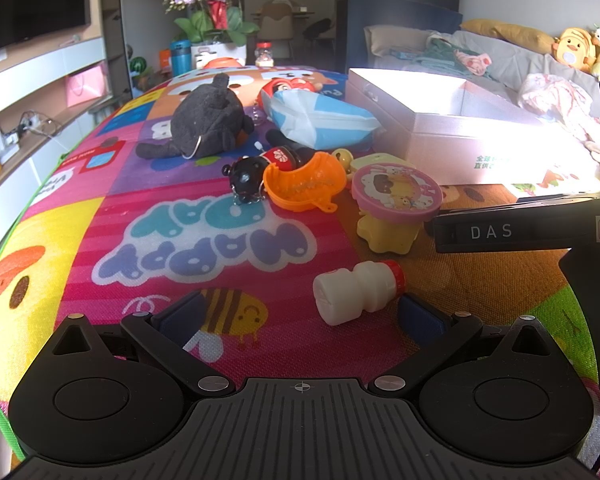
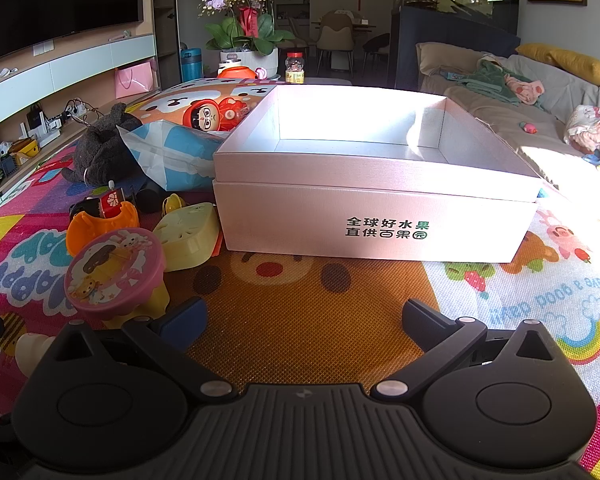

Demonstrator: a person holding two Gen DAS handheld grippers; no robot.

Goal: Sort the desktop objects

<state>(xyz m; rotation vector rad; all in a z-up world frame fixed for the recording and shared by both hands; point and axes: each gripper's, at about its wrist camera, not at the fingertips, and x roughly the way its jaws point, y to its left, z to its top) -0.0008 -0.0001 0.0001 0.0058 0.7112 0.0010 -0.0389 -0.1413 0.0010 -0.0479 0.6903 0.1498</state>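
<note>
A small white bottle with a red cap (image 1: 358, 291) lies on its side on the colourful mat, just ahead of my open left gripper (image 1: 300, 320) and near its right finger. Beyond it stand a pink-lidded yellow container (image 1: 396, 194), an orange cup (image 1: 304, 180), a black toy (image 1: 244, 178), a dark plush (image 1: 208, 120) and a blue-white bag (image 1: 320, 118). My right gripper (image 2: 302, 322) is open and empty, facing the open white box (image 2: 376, 216). The pink-lidded container (image 2: 114, 270) sits at its left.
A yellow case (image 2: 190, 236) and a red doll (image 2: 208, 116) lie left of the box. The right gripper's black body (image 1: 512, 232) crosses the left wrist view at right. A sofa with clothes (image 2: 540, 92) is behind; shelves run along the left.
</note>
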